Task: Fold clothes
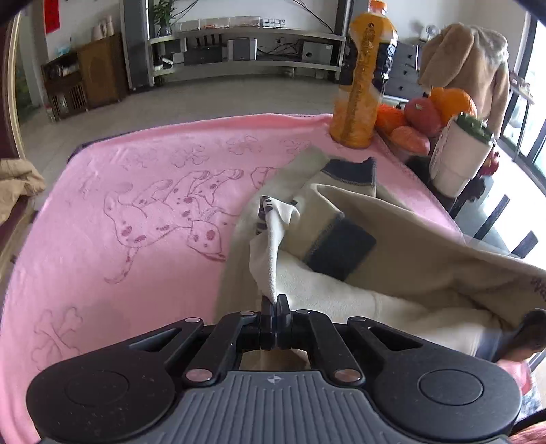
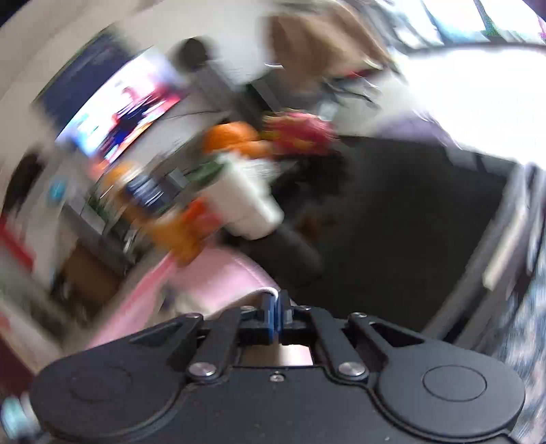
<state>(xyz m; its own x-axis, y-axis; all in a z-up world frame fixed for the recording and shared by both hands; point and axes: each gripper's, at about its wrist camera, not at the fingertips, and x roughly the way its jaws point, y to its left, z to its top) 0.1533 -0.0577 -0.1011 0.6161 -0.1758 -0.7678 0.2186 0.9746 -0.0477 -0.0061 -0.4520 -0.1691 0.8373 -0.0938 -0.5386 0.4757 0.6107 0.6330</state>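
Left gripper [image 1: 275, 302]: jaws pinched on a cream fold of the beige garment [image 1: 392, 239], heaped toward the right edge of the pink blanket [image 1: 119, 205]. Right gripper [image 2: 275, 300]: jaws closed on a white cloth edge, view heavily blurred. Juice bottle [image 1: 361, 78] at far right corner, sharp only in the left view.

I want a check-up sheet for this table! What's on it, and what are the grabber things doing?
Surface: pink blanket with a dog print.
Job's things: cream garment, dark cuffs, partly lifted.
Clutter: orange bottle, fruit, white cup.
Grippers: left gripper shut on the garment's edge; right gripper shut on a white edge, view blurred.
Cables: wires behind the shelf.
Surroundings: shelf unit, wooden cabinet.
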